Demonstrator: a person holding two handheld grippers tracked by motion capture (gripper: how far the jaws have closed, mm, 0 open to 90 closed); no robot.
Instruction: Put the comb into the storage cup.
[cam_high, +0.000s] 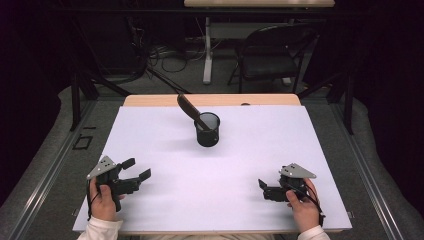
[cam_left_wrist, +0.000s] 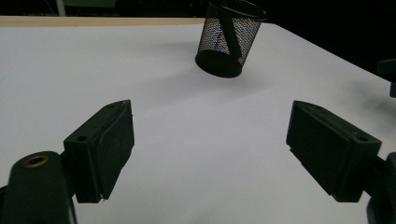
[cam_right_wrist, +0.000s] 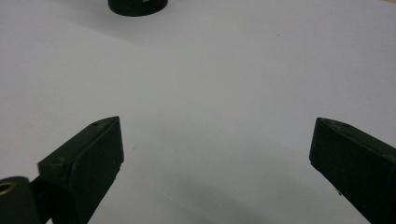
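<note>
While well apart from left tool (cam_high: 136, 168) and right tool (cam_high: 261, 184), both wide open and empty, mesh cup (cam_high: 207, 129) stands mid-desk (cam_high: 165, 200); dark utensil (cam_high: 188, 108) inside clearest from high view.

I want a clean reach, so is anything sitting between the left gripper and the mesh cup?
Nothing visible does. Between the left gripper and the mesh cup lies bare white table; its jaws stand open and empty.

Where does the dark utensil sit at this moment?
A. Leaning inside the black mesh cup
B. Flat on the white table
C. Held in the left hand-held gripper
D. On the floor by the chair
A: the dark utensil stands tilted in the black mesh cup, its upper end leaning out past the rim.
</note>
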